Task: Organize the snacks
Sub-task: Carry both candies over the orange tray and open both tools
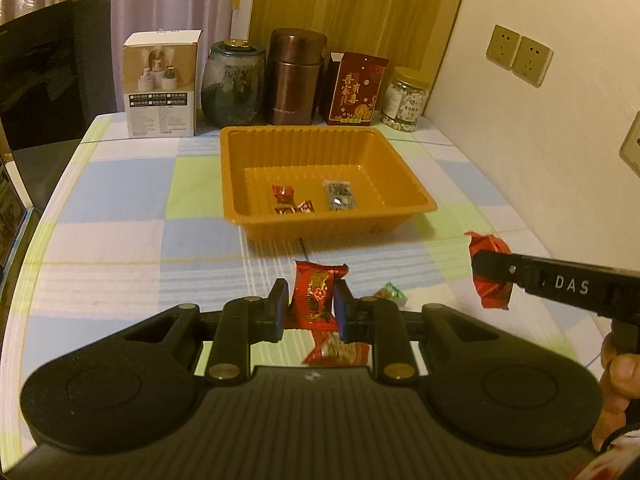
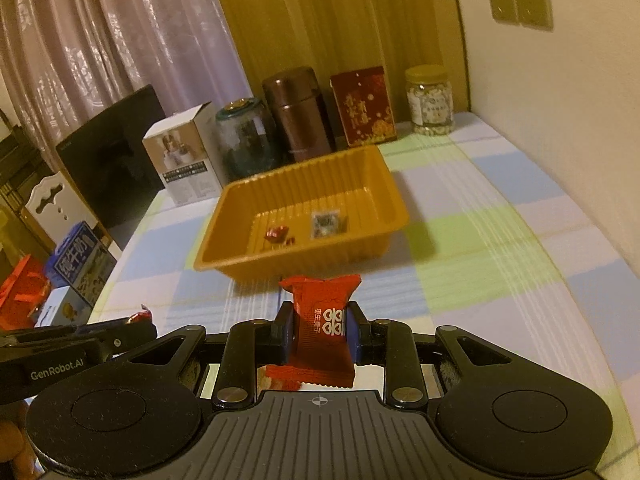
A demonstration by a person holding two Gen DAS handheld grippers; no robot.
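Grippers left [image 1: 311, 312] and right [image 2: 319, 334] each clamp a red packet (short of tray rim [image 1: 332, 216]); checked cloth [image 1: 120, 216] lies alongside.

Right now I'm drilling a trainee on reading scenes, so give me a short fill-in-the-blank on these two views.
1. Each gripper, left gripper and right gripper, has its jaws shut on a ____ snack packet.
2. The orange tray already holds ____ snacks.
3. A small green candy lies on the ____, outside the tray.
4. The white box stands ____ the tray.

Missing words: red; three; tablecloth; behind
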